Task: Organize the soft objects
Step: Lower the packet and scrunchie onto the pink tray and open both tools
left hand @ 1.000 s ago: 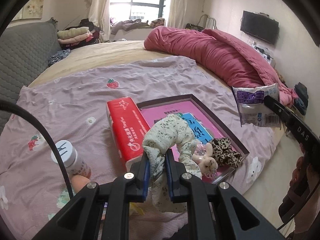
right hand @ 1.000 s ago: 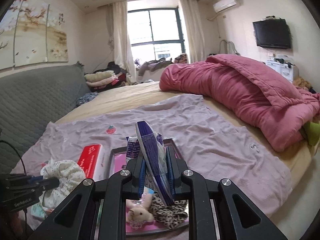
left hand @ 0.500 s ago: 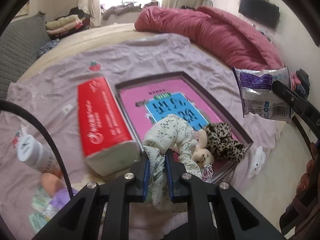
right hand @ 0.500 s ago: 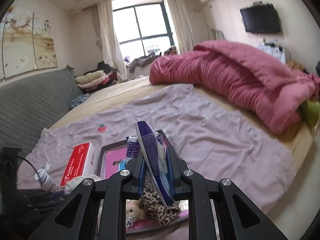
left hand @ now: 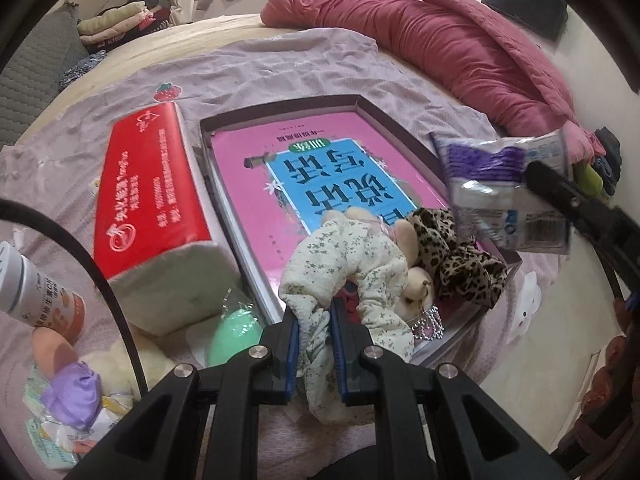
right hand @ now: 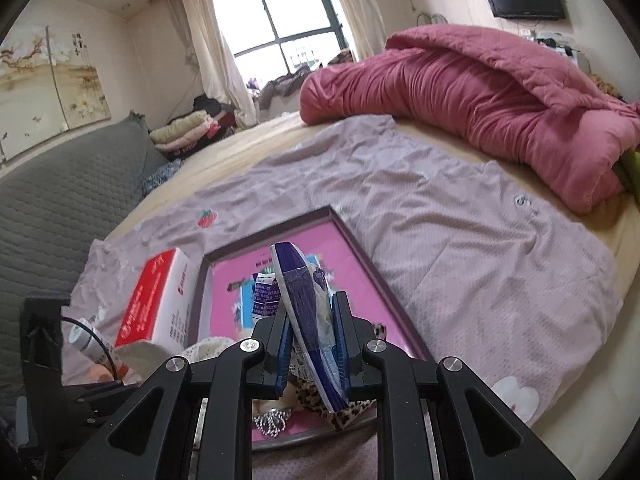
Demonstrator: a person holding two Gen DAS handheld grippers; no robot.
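Observation:
My left gripper (left hand: 314,320) is shut on a cream floral scrunchie (left hand: 352,256) and holds it over the near end of the pink-lined tray (left hand: 280,120). A leopard scrunchie (left hand: 460,256) and a small plush toy (left hand: 416,288) lie in the tray's near corner. My right gripper (right hand: 310,320) is shut on a purple and white packet (right hand: 304,304), held above the tray (right hand: 352,236); the packet also shows in the left wrist view (left hand: 504,188) at the right.
A red tissue pack (left hand: 152,184) lies left of the tray. A white bottle (left hand: 36,288), a green sponge (left hand: 234,336), a purple bow (left hand: 72,392) and small packets sit at the near left. A pink duvet (right hand: 480,100) is piled at the bed's far right.
My left gripper has moved forward and down over the tray with the floral scrunchie. My right gripper has come lower and closer to the tray with the packet.

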